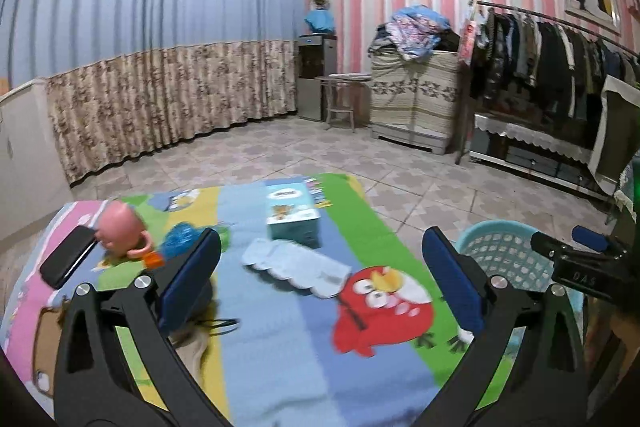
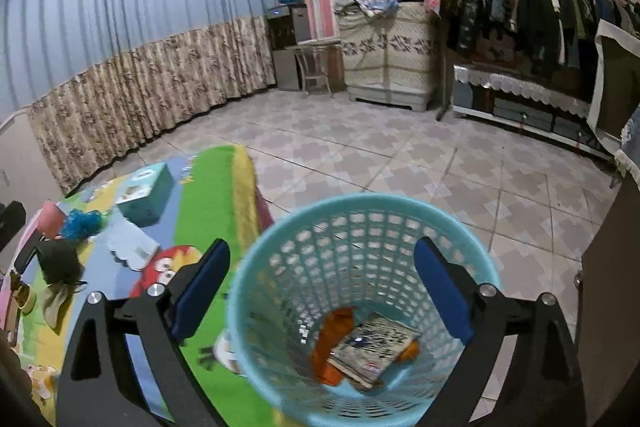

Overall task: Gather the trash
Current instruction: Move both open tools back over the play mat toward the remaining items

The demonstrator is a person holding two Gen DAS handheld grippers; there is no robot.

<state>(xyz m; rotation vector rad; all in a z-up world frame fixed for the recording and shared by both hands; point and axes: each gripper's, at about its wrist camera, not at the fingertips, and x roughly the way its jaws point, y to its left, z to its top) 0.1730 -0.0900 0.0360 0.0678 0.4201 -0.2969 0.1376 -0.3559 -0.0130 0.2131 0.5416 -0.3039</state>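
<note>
My left gripper (image 1: 322,234) stands open over a cartoon-print mat (image 1: 280,347), nothing between its fingers. A light blue scalloped packet (image 1: 296,267) lies on the mat just ahead of it, and a crumpled blue wrapper (image 1: 182,239) lies by the left finger. My right gripper (image 2: 323,246) hangs open above a turquoise mesh basket (image 2: 360,203), empty. On the basket's bottom lie an orange wrapper (image 2: 332,331) and a flat printed packet (image 2: 374,347). The left wrist view shows the basket (image 1: 504,255) at the mat's right edge, with the right gripper (image 1: 560,235) over it.
On the mat are a teal tissue box (image 1: 294,215), a pink cup-shaped toy (image 1: 120,231), a flat black device (image 1: 66,261) and a dark object (image 2: 60,261). Tiled floor (image 2: 400,155) stretches beyond. A clothes rack (image 2: 520,7), a covered cabinet (image 2: 388,51) and curtains (image 2: 140,67) line the walls.
</note>
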